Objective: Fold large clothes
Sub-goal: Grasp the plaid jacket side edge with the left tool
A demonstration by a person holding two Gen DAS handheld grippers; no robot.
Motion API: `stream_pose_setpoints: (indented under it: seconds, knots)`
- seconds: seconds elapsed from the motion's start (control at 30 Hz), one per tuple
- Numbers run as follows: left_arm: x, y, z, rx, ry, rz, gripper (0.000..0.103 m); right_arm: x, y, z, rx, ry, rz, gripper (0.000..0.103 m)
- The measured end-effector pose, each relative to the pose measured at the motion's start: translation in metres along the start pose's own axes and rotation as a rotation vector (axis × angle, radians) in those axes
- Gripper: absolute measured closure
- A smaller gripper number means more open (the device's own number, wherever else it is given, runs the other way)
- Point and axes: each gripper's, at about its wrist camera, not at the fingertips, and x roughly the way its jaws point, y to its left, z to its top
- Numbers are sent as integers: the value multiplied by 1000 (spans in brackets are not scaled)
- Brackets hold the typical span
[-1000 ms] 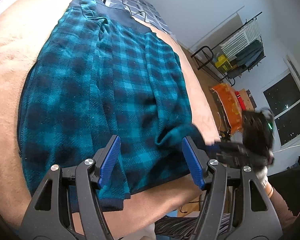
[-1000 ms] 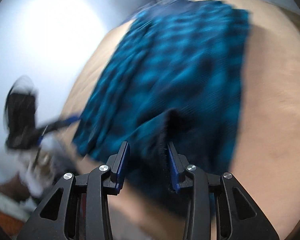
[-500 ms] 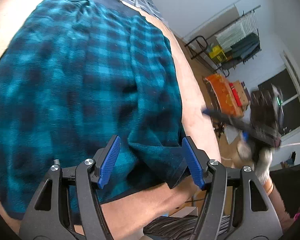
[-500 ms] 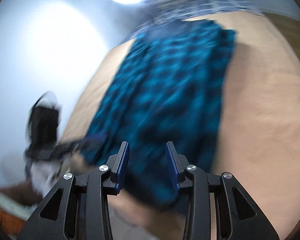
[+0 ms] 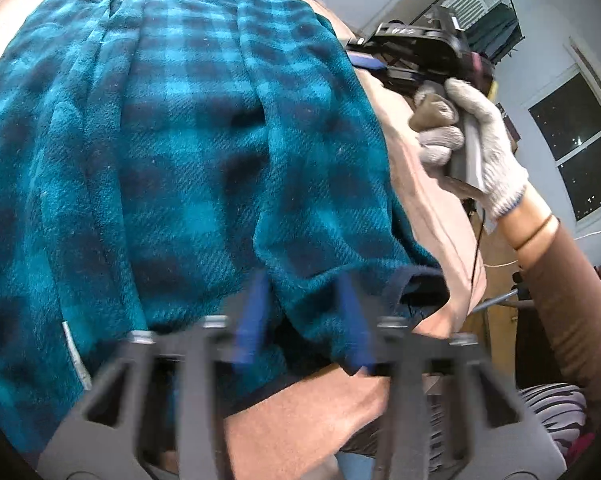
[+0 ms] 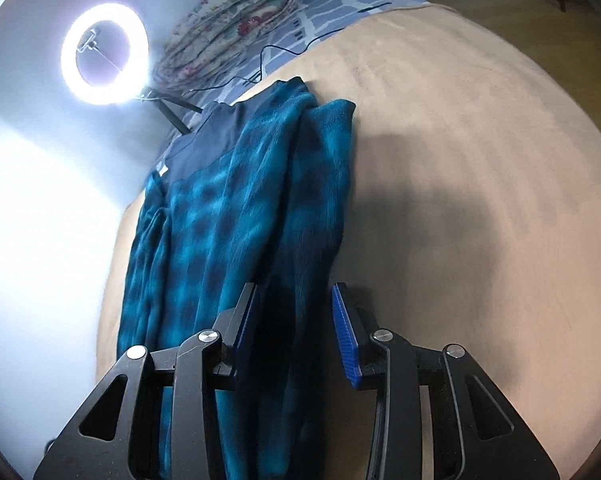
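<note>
A teal and black plaid fleece garment (image 5: 188, 128) lies spread lengthwise on a tan bed cover (image 5: 420, 184). My left gripper (image 5: 300, 320) is blurred by motion, and its blue pads are closing on the garment's near hem fold. My right gripper (image 6: 296, 332) is open above the garment (image 6: 236, 208), with plaid cloth lying between its pads but apart from them. In the left wrist view the right gripper (image 5: 412, 52), held by a gloved hand, sits over the garment's right edge.
A lit ring light (image 6: 104, 54) stands at the far end of the bed, beside a folded floral quilt (image 6: 228, 24) and a cable. Bare tan bed cover (image 6: 480, 184) lies right of the garment. A clothes rack (image 5: 484, 4) and a window stand at the right.
My left gripper has moved in low over the hem and its pads have narrowed around the fold. My right gripper has swung from the near hem up along the garment's right side.
</note>
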Motion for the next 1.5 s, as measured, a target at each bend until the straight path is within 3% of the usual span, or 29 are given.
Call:
stream_pose_setpoints:
  seconds: [0.03,0.17,0.3,0.47,0.53,0.63,0.77,0.97,1.0,1.03,1.1,1.17,1.37,1.4,1.47,1.5]
  knots:
    - [0,0,0,-1,-1,-4,99,4,3,4,-16,5,-25,99]
    - [-8,-7,-3,45,-20,-10,99,-1,25,16,-155,-17,-163,101]
    - [-13,-14,-11,82,-5,13,99,3,25,23,-201,-9,-261,101]
    - [-51,-13,-13,62,-84,24,99,-16,24,15,-170,-12,-188,98]
    - [-59,-16,-5,61,-112,-1,99,-25,20,8,-137,-2,-108,79]
    - [-47,-35,12,122,-106,-28,99,-31,24,2,-141,-6,-63,71]
    - [-8,-54,17,190,-20,-60,99,-22,30,2,-146,10,-39,71]
    - [40,-54,-9,205,88,-56,99,7,31,5,-167,55,-47,71]
    - [43,-53,-12,199,90,-61,99,13,30,6,-171,49,-64,76]
    - [44,-52,-13,195,83,-66,99,16,29,8,-181,50,-83,102]
    - [42,-54,-12,198,77,-72,99,25,24,12,-211,60,-190,101]
    - [36,-55,-11,197,81,-65,99,29,18,15,-211,67,-227,101]
    - [-2,-80,-13,238,-21,-56,98,-17,7,13,-153,-4,-109,101]
    - [-3,-84,-12,237,-31,-60,90,-24,7,10,-153,-12,-98,100]
    - [-3,-95,-10,224,-45,-69,62,-43,3,3,-148,-31,-63,90]
    - [0,-100,-10,216,-48,-73,42,-52,2,-1,-152,-42,-50,77]
